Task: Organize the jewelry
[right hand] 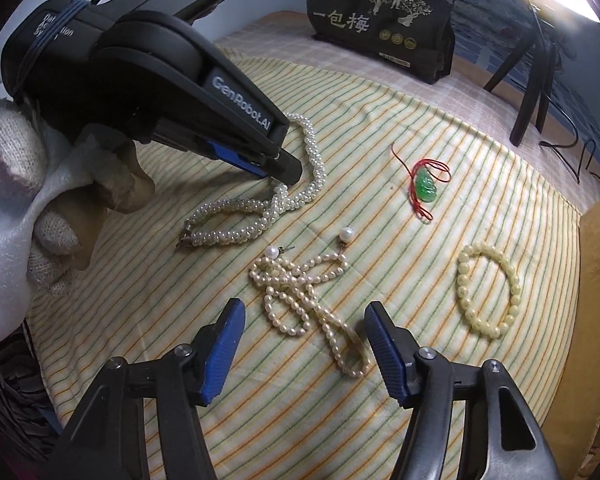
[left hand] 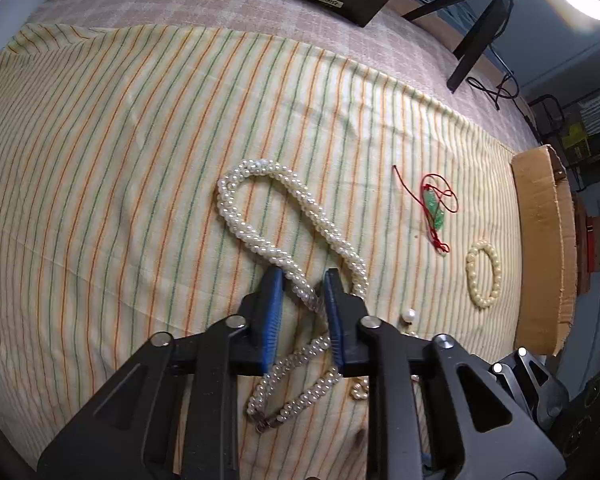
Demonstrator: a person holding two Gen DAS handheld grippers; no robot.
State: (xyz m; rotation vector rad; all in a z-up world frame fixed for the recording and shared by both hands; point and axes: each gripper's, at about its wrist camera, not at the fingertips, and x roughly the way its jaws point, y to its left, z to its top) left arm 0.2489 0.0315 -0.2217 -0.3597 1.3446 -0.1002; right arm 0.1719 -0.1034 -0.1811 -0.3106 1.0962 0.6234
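Observation:
A thick twisted white pearl necklace (left hand: 260, 216) lies looped on the striped cloth (left hand: 100, 160). My left gripper (left hand: 303, 280) straddles one strand of it, jaws narrowly apart around the beads; it shows in the right wrist view (right hand: 280, 180) tips down on the same necklace (right hand: 236, 220). My right gripper (right hand: 304, 312) is open and empty, just above a tangled thin pearl strand (right hand: 300, 288). A green pendant on red cord (right hand: 426, 190) and a cream bead bracelet (right hand: 488, 288) lie to the right.
A cardboard box (left hand: 540, 248) stands at the cloth's right edge. A black printed pouch (right hand: 384, 20) sits at the back. Black tripod legs (left hand: 480, 28) stand at the back right. Two loose pearl earrings (right hand: 346, 234) lie by the thin strand.

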